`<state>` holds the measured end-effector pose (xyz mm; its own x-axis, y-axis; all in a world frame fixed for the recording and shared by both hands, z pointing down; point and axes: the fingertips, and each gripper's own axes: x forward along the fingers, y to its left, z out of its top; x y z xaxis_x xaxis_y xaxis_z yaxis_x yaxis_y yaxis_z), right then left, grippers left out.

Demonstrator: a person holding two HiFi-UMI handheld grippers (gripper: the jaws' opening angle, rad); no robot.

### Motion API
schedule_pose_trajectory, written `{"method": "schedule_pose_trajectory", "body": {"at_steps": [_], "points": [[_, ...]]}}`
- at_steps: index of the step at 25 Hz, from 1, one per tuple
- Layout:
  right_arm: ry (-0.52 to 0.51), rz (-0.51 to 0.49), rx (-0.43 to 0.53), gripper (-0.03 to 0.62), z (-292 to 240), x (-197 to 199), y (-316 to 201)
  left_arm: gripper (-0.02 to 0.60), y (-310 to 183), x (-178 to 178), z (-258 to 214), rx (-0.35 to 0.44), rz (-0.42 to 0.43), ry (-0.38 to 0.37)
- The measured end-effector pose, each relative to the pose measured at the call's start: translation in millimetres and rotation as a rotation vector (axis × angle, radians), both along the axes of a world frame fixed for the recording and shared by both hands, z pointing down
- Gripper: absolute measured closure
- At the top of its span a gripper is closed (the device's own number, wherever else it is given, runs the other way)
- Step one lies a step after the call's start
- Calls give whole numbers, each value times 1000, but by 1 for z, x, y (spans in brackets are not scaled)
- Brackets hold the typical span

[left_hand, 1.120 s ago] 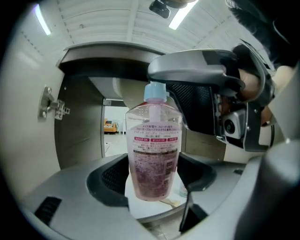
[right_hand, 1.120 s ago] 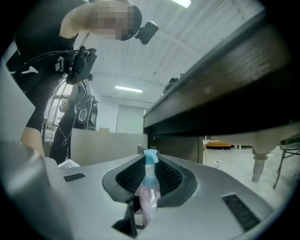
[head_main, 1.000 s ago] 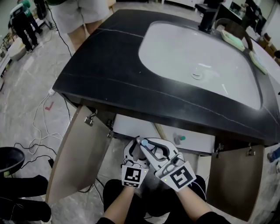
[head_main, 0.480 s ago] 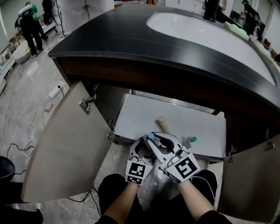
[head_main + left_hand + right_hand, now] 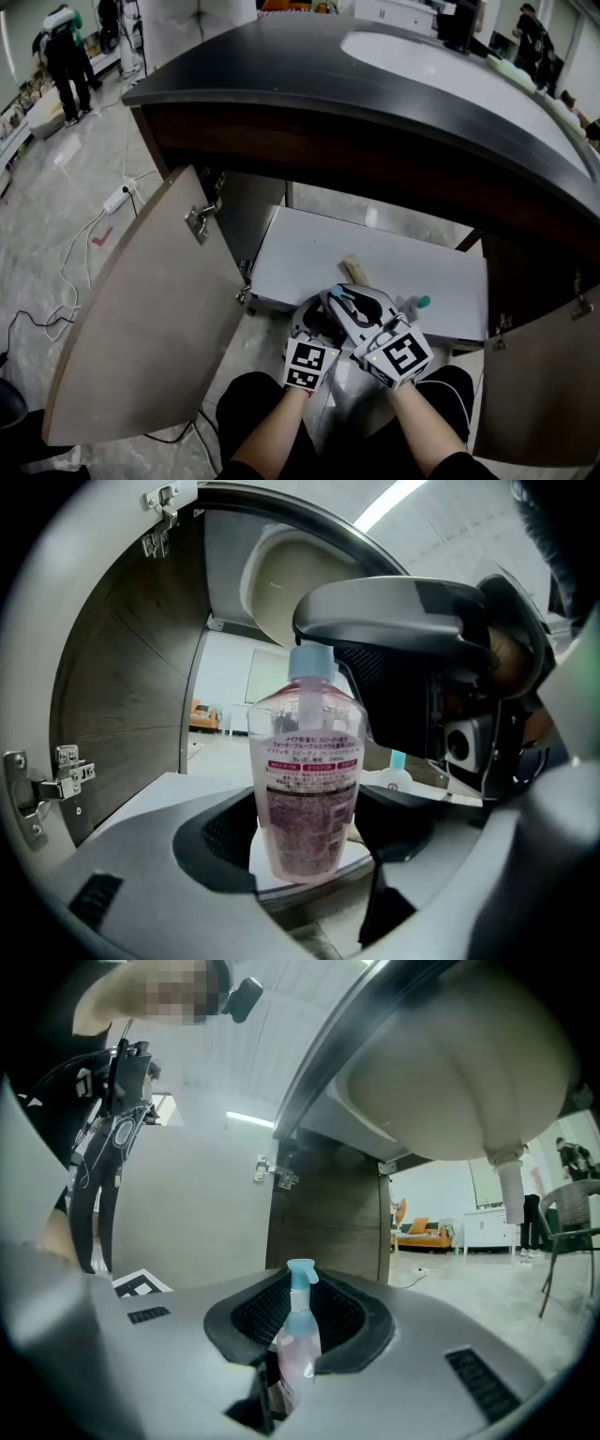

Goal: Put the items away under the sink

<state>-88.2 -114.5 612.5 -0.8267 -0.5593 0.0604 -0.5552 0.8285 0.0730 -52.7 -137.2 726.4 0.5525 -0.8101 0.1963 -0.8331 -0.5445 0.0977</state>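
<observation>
The left door (image 5: 159, 319) of the cabinet stands wide open, so the way in is free on that side. The left gripper (image 5: 314, 832) has its jaws closed on the lower body of a clear bottle (image 5: 305, 789) of pink liquid, with a pad against each side. The right gripper (image 5: 295, 1321) has its jaws drawn narrow on the same bottle higher up, just under the blue pump top. The bottle is held upright in the air at the front edge of the white shelf (image 5: 309, 253) under the sink, not yet set down.

With 2 grips on 1 smooth plastic bottle, the main risk is the hands drifting apart or turning differently. That would twist the bottle in the pads, and it could slip out or squeeze out of shape. If 1 pair of jaws lets go first, the other holds only an end, and the bottle may swing.

Going in, the pump top could catch the dark tabletop (image 5: 281, 84) edge or, deeper in, the basin (image 5: 459, 1054) and its pipe (image 5: 511, 1194).

Toward the right front of the shelf lie a pale stick (image 5: 354, 270) and a small bottle with a teal cap (image 5: 417, 303). A push along that side could knock them over. The right door (image 5: 539, 394) is also open. The bottle is tall and narrow, so letting go before its base sits flat would probably tip it.
</observation>
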Motion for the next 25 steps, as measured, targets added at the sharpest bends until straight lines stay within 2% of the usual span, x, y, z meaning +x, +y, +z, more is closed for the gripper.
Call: {"method": "schedule_pose_trajectory", "body": {"at_steps": [6, 11, 16, 25], "points": [[-20, 16, 9, 522, 5, 3, -14, 259, -14, -1, 6, -9, -41, 32], [-64, -13, -2, 522, 14, 7, -21, 258, -20, -3, 16, 3, -37, -10], [-67, -25, -5, 522, 22, 3, -28, 258, -30, -9, 22, 9, -30, -47], [-91, -4, -7, 522, 24, 10, -41, 258, -40, -4, 23, 3, -44, -55]]}}
